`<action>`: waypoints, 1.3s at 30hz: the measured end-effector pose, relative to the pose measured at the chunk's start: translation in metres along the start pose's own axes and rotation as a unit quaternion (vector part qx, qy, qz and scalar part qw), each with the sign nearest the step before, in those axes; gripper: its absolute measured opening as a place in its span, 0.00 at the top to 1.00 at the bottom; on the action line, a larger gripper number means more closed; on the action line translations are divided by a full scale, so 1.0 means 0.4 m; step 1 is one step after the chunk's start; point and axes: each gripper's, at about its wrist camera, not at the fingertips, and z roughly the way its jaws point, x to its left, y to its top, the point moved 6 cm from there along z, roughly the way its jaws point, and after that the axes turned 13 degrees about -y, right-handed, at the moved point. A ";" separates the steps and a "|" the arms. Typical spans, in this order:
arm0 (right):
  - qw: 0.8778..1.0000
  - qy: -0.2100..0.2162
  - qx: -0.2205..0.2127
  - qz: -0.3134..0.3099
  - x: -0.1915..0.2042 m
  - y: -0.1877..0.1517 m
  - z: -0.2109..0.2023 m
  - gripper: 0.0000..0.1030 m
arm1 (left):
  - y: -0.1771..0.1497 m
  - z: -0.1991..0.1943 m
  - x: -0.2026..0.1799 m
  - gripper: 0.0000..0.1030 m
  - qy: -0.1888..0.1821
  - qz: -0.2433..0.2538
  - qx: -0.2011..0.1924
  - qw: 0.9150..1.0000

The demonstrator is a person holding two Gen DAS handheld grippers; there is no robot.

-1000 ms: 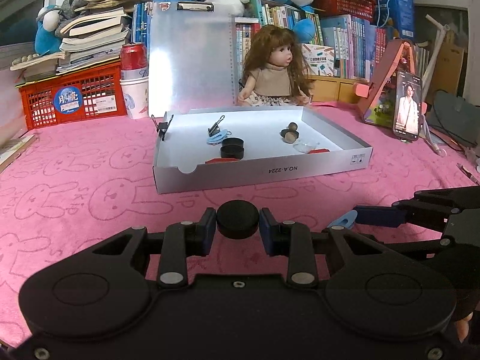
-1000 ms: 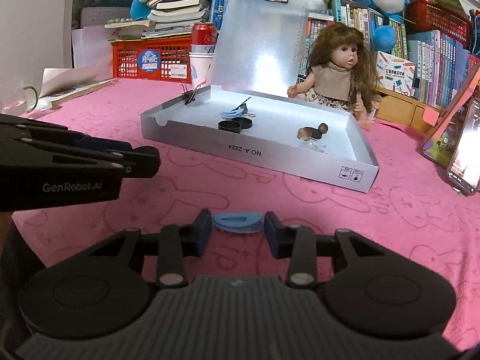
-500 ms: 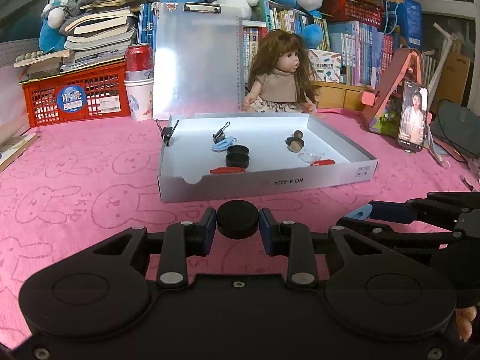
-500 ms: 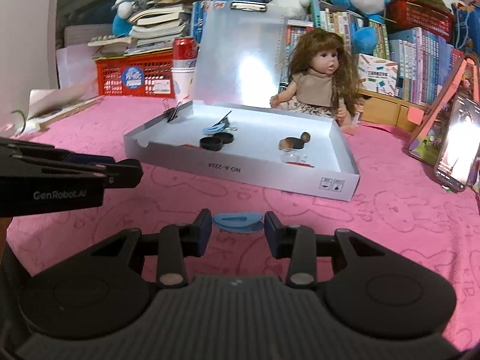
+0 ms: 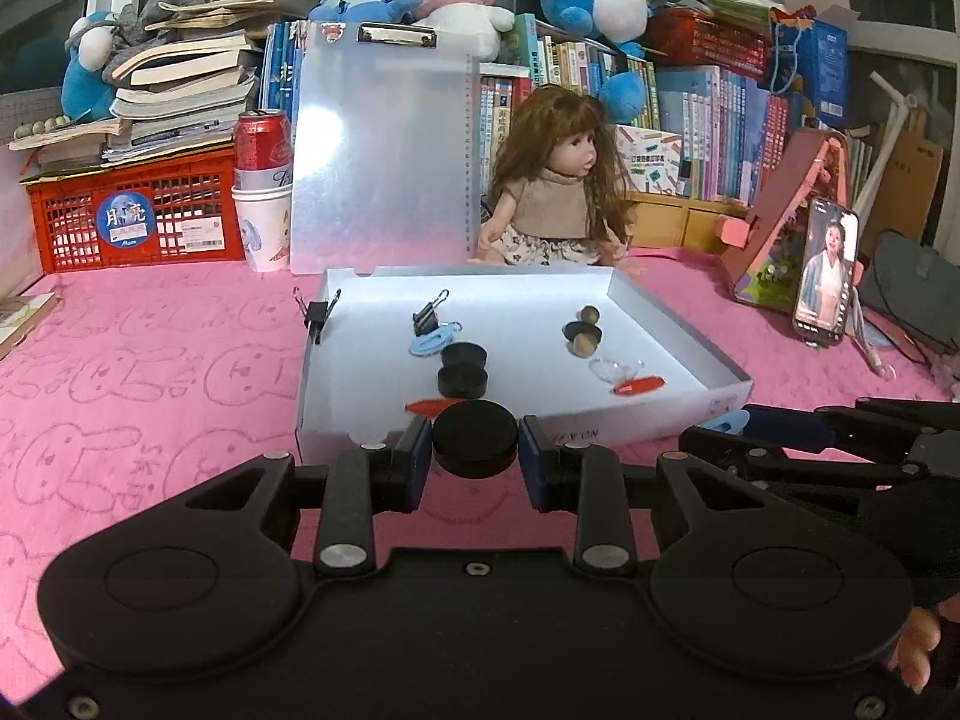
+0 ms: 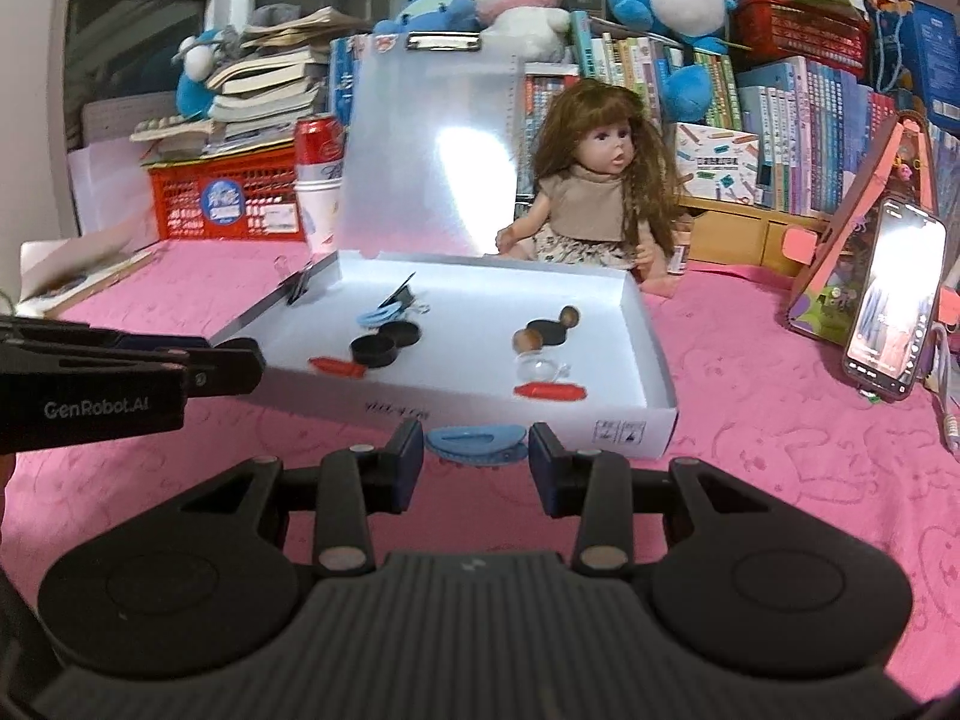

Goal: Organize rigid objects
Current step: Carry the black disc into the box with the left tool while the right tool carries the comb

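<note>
Step in hand: transport of two parts toward the white tray (image 5: 516, 420); judged from both loads held short of the near wall.
Left gripper (image 5: 475, 461): clamped on a black disc (image 5: 475, 443), one pad on each side of its rim.
Right gripper (image 6: 476, 449): clamped on a blue clip (image 6: 476, 445), gripped by its two ends, lying flat between the pads.
Black disc, position: at the fingertips, in front of the tray's near wall, above the pink cloth (image 5: 150, 372).
Blue clip, position: at the fingertips, just short of the near wall, toward the tray's right half.
Tray contents: two black discs (image 5: 462, 369), a blue clip (image 5: 432, 343), binder clip, red pieces, brown round pieces.
Next move, judged: carry over the near wall, lower beside matching items, then separate the pads.
Caution, judged: grippers close side by side; keep clearance at the wall.
</note>
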 end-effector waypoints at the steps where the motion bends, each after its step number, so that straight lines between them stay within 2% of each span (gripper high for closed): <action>1: 1.000 -0.001 0.003 0.005 -0.005 0.007 0.007 0.56 | 0.006 0.007 0.003 0.71 0.001 -0.002 0.001 1.000; 14: 0.994 -0.012 0.079 0.071 -0.057 0.092 0.142 0.56 | 0.073 0.131 0.068 0.71 0.004 -0.051 0.051 0.997; 24: 0.992 -0.019 0.105 0.065 -0.047 0.100 0.198 0.56 | 0.075 0.195 0.074 0.71 0.003 -0.058 0.079 0.995; 29: 0.987 -0.004 0.148 0.061 -0.059 0.120 0.226 0.56 | 0.084 0.241 0.098 0.71 -0.021 -0.092 0.145 0.985; 33: 0.984 -0.012 0.167 0.061 -0.075 0.133 0.245 0.56 | 0.105 0.249 0.102 0.71 -0.030 -0.093 0.154 0.983; 39: 0.977 -0.009 0.201 0.070 -0.080 0.109 0.283 0.56 | 0.082 0.276 0.098 0.71 -0.038 -0.107 0.182 0.977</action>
